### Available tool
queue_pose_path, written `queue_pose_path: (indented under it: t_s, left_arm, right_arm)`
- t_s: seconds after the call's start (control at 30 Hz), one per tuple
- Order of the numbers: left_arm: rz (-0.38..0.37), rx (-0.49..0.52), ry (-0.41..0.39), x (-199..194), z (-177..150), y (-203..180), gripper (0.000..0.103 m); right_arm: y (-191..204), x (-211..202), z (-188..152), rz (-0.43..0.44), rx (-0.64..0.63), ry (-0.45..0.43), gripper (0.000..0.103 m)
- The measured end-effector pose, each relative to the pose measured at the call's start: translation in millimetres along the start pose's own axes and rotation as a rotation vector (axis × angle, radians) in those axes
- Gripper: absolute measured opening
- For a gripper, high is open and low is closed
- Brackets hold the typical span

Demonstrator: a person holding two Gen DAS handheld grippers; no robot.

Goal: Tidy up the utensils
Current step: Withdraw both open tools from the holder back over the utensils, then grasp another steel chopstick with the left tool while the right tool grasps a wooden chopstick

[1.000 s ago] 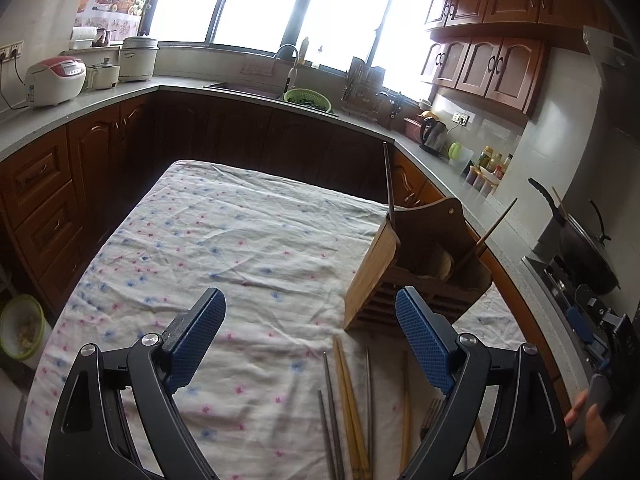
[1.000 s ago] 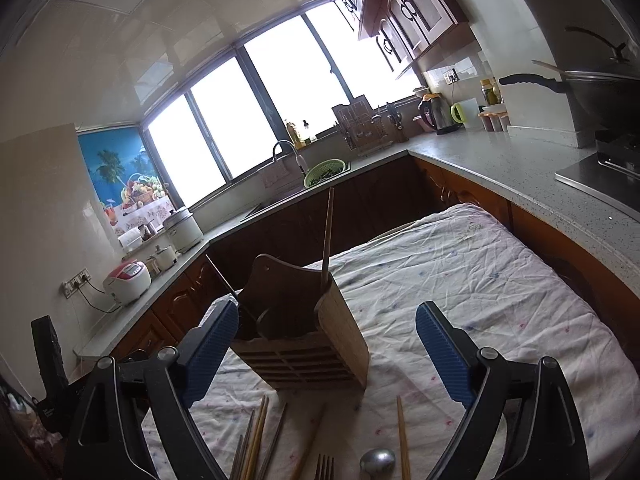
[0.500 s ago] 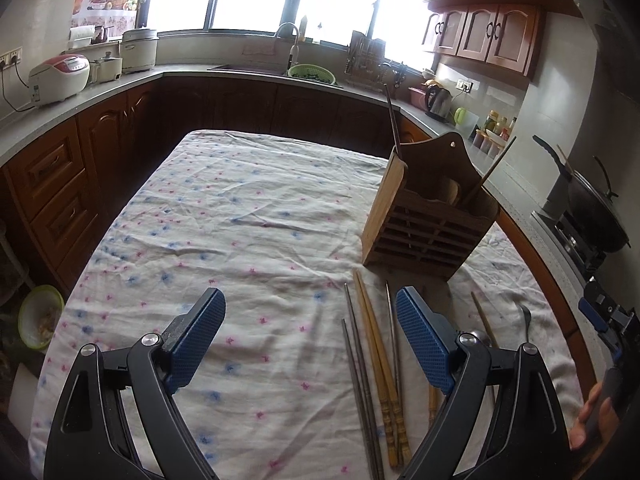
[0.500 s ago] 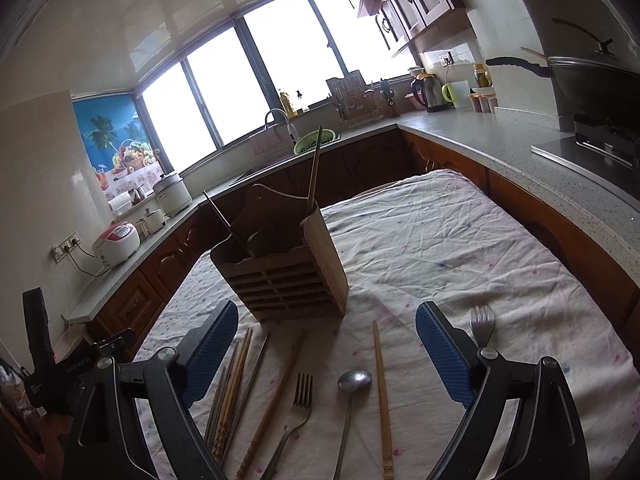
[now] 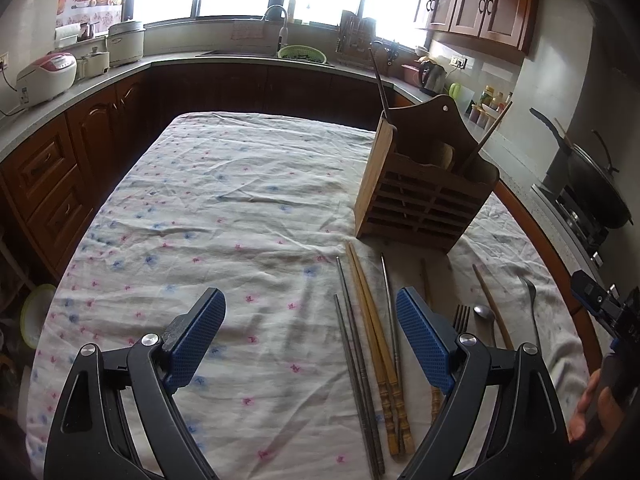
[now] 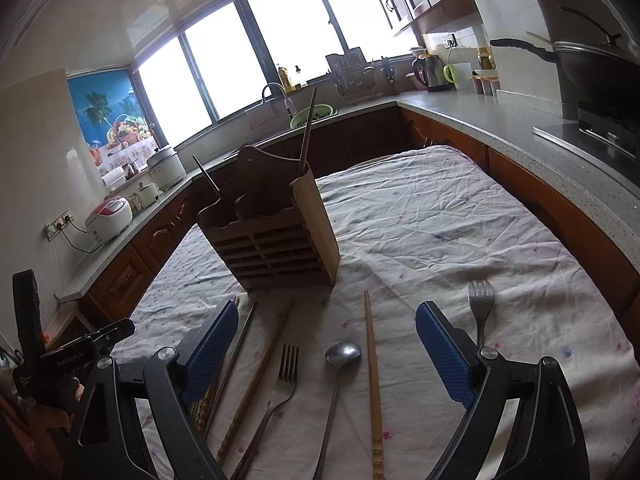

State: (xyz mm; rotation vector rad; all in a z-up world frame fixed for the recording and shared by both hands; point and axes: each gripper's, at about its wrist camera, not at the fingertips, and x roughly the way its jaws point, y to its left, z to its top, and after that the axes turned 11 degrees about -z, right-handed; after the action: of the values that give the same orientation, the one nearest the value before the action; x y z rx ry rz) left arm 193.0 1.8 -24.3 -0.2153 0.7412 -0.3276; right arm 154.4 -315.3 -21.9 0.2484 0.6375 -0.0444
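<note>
2 forks (image 6: 286, 376) flank spoon (image 6: 340, 364) before wooden holder (image 6: 276, 236).

You're in home kitchen: sink (image 5: 280, 46) and rice cooker (image 5: 46, 76) ahead of jaws, wood cabinets (image 5: 476, 12), wok (image 5: 592, 184) right.

We stood in a kitchen where a wide window (image 6: 256, 52) blazed white behind the sink's tap (image 5: 280, 20). Grey counters (image 6: 500, 120) ran along three walls over dark wooden cabinets (image 5: 48, 172), with more cabinets (image 5: 476, 8) hung high on the right wall. A fruit poster (image 6: 116, 120) covered the left wall above a rice cooker (image 5: 46, 76). The tabletop wore a creased flowered cloth (image 5: 224, 200). A black wok (image 6: 592, 68) sat on the stove.
</note>
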Motion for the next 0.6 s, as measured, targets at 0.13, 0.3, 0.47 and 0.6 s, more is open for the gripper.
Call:
queue_pose_path:
  t_s: [0.13,0.3,0.47,0.6]
  left_arm:
    - [0.005,0.004,0.034,11,-1,1,0.089]
    - [0.003,0.015,0.094,31,0,3,0.089]
    - [0.011,0.036,0.144,50,5,1,0.089]
    - [0.011,0.042,0.169,66,12,0,0.089]
  right_arm:
    - [2,9,0,-0.009,-0.02,0.024,0.092]
    - [4,27,-1,-0.023,-0.058,0.075,0.092]
    - [6,47,0,-0.054,-0.094,0.113,0.092]
    - [6,67,3,-0.081,-0.124,0.168,0.091]
